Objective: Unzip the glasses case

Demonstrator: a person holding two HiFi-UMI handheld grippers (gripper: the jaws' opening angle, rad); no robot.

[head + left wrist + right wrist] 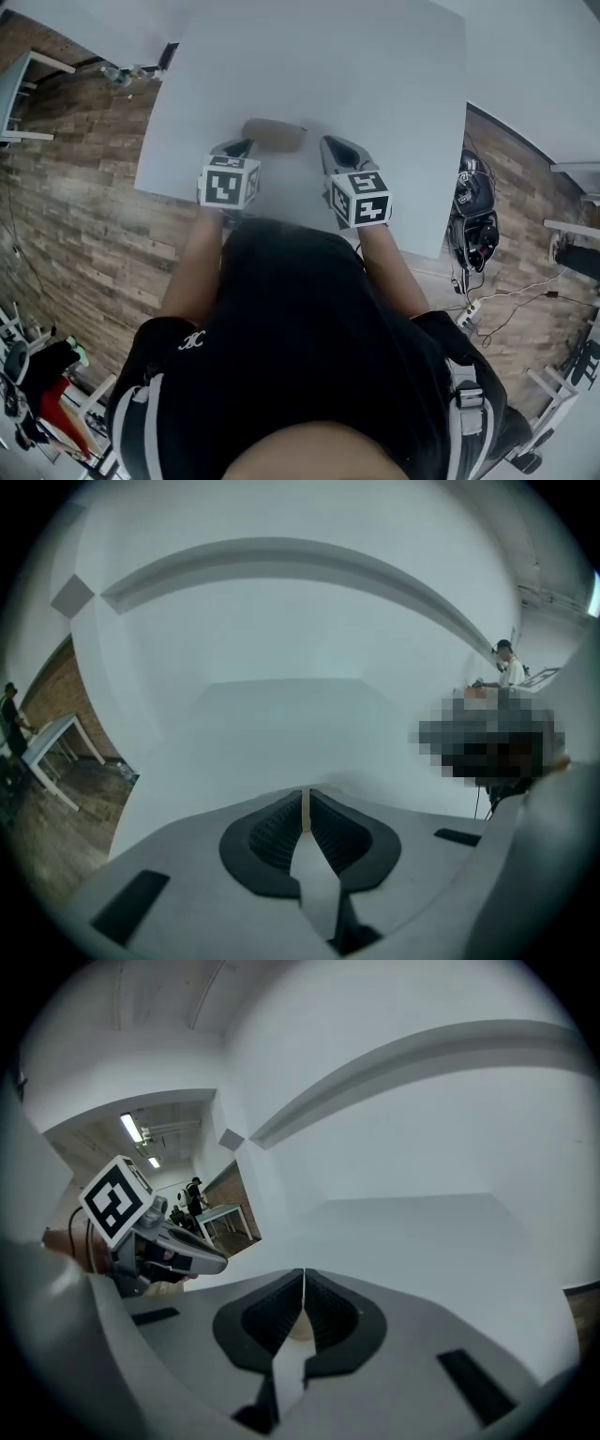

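A tan glasses case (274,134) lies on the white table (375,75), close to its near edge. In the head view my left gripper (244,146) has its tips at the case's left end, and my right gripper (330,143) sits just right of the case's right end. Both stand shut with nothing held. Whether either touches the case cannot be told. In the left gripper view the jaws of my left gripper (307,795) meet, and a thin tan sliver shows through the slit. In the right gripper view my right gripper (304,1275) is also shut, with the left gripper (173,1246) at its left.
The table's near edge runs just under both grippers, with wood floor (84,225) below it. Black gear and cables (473,211) lie on the floor to the right. Other white tables (23,89) stand to the left. People stand far off (506,663).
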